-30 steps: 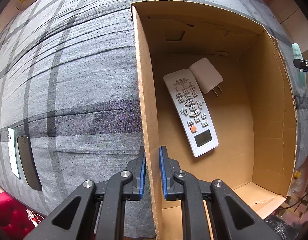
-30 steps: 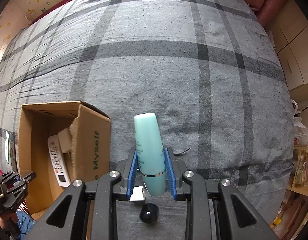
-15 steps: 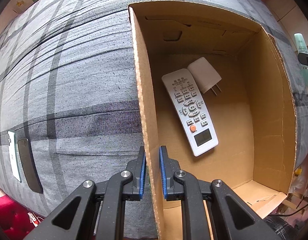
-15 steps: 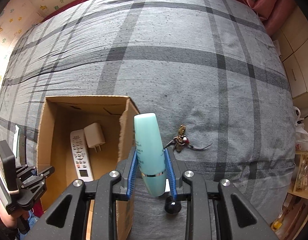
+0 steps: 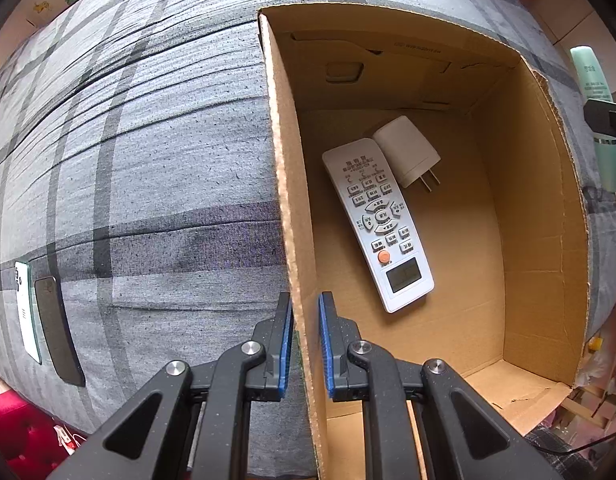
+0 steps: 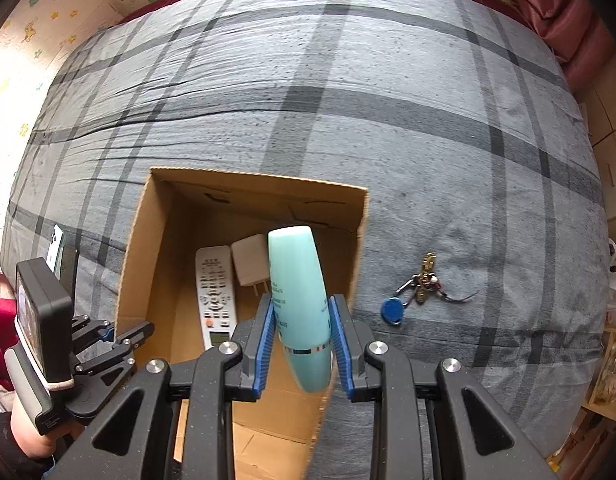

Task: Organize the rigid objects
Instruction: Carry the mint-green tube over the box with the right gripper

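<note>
The right fingers (image 6: 302, 338) clamp the bottle (image 6: 300, 300) lengthwise over the box's (image 6: 244, 184) lower-right wall, while the left fingers (image 5: 305, 344) pinch its left wall

Hidden and cut-off parts

The teal bottle (image 6: 304, 304) blocks part of the cardboard box (image 6: 148, 240) floor and the charger (image 6: 248, 264); its print is too small to read. At the right wrist frame's lower left, the left gripper (image 6: 126, 336) is partly cut off.

One cardboard box (image 6: 244, 200), one remote (image 6: 215, 292), one charger (image 6: 250, 260), one bottle (image 6: 304, 304), two phones (image 5: 56, 336), one keyring (image 6: 417, 292).
</note>
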`<state>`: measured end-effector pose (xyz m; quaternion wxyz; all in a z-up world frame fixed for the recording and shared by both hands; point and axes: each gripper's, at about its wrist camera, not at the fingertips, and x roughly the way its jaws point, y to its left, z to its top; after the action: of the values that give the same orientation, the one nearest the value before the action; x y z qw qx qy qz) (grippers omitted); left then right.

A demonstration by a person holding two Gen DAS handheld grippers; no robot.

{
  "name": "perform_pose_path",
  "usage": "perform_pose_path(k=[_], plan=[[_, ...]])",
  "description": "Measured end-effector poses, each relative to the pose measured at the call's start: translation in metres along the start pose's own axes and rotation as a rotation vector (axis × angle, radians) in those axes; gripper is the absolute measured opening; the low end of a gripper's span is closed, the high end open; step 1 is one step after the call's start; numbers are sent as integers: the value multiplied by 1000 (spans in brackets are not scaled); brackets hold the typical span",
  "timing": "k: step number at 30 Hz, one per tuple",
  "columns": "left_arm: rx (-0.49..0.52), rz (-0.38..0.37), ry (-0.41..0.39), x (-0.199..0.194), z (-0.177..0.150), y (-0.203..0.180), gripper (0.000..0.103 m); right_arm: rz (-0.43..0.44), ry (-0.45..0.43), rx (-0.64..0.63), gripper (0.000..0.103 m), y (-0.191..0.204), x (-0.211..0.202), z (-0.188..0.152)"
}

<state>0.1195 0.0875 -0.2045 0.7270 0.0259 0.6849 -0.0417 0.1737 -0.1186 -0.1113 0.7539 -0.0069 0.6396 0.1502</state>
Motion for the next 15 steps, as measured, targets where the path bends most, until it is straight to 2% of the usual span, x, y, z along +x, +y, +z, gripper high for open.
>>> perform_pose_path(k=[15], plan=[[7,-14,-6,0,-5,4,13,22,56,-62,29,47,40,-5]])
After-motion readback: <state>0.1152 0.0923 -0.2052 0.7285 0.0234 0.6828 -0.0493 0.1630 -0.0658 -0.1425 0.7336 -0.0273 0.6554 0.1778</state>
